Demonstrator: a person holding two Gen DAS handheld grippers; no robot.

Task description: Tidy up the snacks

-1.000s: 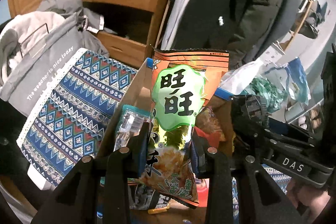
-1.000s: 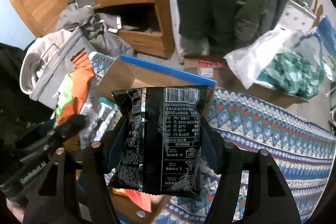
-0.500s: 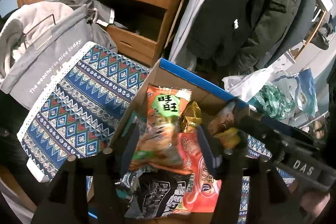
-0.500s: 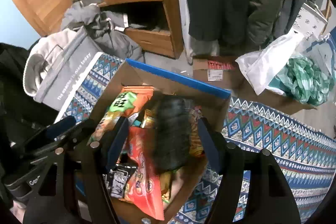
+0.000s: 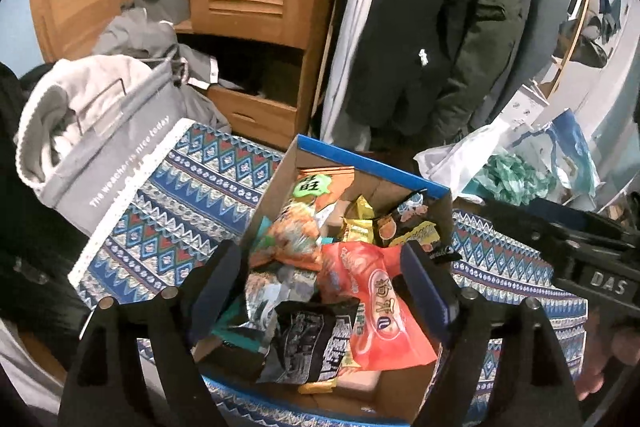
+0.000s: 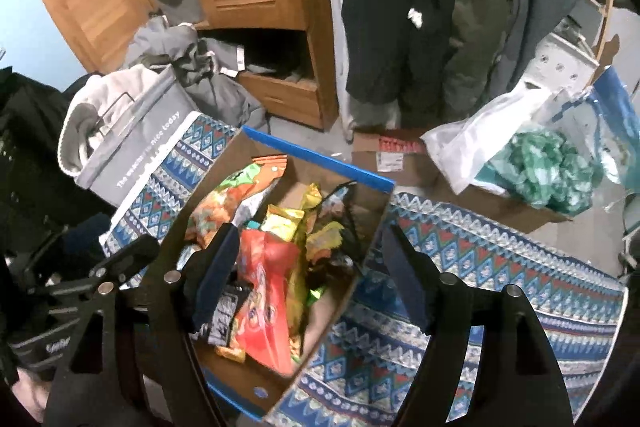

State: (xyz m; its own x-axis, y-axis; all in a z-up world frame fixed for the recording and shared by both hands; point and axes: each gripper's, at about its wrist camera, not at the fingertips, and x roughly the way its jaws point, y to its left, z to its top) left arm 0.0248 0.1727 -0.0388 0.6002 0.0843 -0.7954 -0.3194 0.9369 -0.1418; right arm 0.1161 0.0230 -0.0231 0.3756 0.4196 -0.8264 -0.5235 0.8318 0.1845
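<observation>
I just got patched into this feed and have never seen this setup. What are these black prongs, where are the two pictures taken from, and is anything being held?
No robot: a person carries a two-finger gripper in each hand, each with a fisheye camera looking along its fingers. One picture is from the left gripper, the other from the right gripper. Both look down into a cardboard box of snack packets standing on a patterned cloth: an orange packet, a red packet, a black packet. Both grippers' jaws are opening with nothing gripped.
</observation>
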